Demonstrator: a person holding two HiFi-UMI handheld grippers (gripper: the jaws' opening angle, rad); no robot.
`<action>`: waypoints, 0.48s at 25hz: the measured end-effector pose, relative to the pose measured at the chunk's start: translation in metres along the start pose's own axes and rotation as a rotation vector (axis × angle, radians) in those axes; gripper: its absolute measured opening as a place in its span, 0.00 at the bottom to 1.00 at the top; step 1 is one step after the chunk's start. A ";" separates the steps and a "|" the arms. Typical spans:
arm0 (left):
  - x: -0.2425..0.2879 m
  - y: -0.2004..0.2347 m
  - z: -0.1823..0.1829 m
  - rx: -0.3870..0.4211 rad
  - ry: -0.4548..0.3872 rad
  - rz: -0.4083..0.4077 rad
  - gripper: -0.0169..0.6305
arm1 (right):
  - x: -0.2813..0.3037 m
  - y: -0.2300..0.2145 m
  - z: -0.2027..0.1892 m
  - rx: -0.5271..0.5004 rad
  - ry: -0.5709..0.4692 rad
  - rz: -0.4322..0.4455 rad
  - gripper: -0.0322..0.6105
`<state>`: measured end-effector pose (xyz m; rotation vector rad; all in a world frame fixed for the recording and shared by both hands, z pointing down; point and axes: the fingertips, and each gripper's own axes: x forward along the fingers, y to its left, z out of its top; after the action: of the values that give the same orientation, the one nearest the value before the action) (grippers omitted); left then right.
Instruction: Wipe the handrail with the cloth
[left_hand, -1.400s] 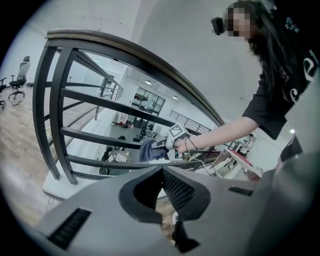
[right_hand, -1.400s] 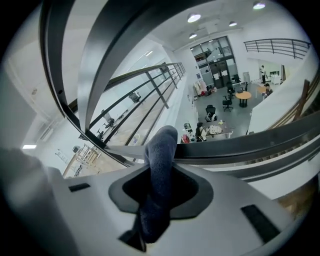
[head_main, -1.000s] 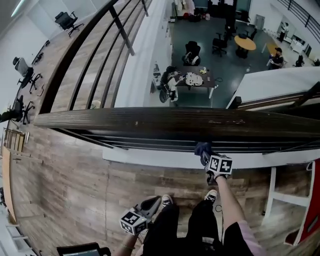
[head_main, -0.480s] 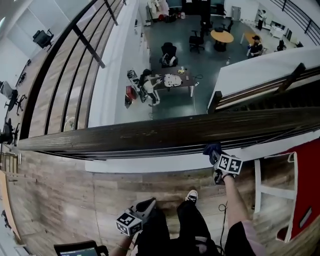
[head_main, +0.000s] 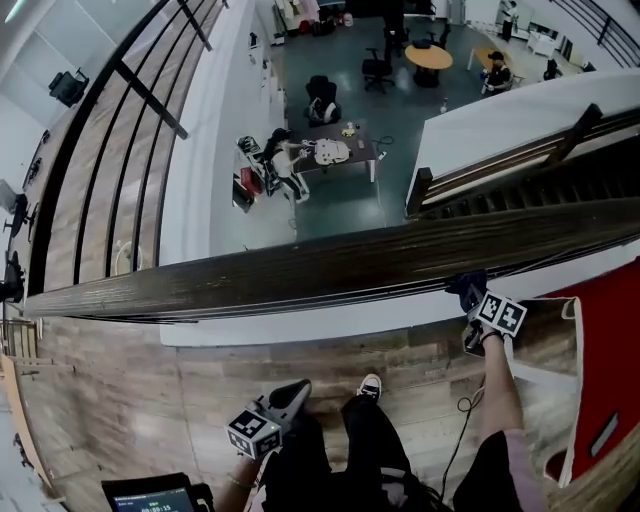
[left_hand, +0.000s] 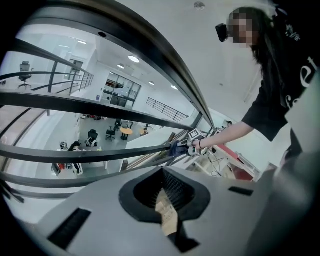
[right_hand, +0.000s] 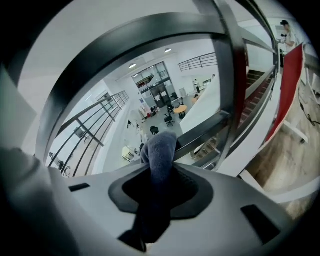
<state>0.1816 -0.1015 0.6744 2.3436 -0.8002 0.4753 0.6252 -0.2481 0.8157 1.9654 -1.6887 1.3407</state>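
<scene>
The dark wooden handrail (head_main: 300, 270) crosses the head view from lower left to upper right. My right gripper (head_main: 470, 298) is shut on a dark blue cloth (head_main: 466, 289), and the cloth sits against the near underside of the rail at the right. In the right gripper view the cloth (right_hand: 159, 150) sticks up out of the shut jaws of that gripper (right_hand: 160, 175), below the curved rail (right_hand: 125, 45). My left gripper (head_main: 295, 390) hangs low by the person's legs, away from the rail. Its jaws (left_hand: 162, 187) are together with nothing in them. The left gripper view shows the cloth (left_hand: 176, 148) far off.
Thin metal bars (head_main: 330, 300) run under the handrail, with an open drop beyond to a lower floor with desks, chairs and people. A red panel (head_main: 600, 370) and a white frame stand at the right. A tablet (head_main: 150, 495) sits at the bottom left above the wooden floor (head_main: 120, 400).
My right gripper has slid to the right along the handrail with the cloth in it. The left gripper has stayed low by the legs. The head view has swung right.
</scene>
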 end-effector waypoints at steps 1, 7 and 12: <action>0.002 -0.003 0.004 0.006 0.002 -0.003 0.03 | -0.005 -0.013 0.009 0.017 -0.011 -0.017 0.19; -0.005 -0.002 -0.002 0.030 0.012 0.026 0.03 | -0.030 -0.080 0.032 0.067 -0.036 -0.116 0.19; -0.005 -0.014 -0.010 0.031 0.007 0.050 0.03 | -0.046 -0.094 0.025 0.092 -0.061 -0.101 0.19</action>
<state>0.1857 -0.0839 0.6729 2.3532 -0.8562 0.5205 0.7229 -0.2051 0.8032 2.1324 -1.5560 1.3581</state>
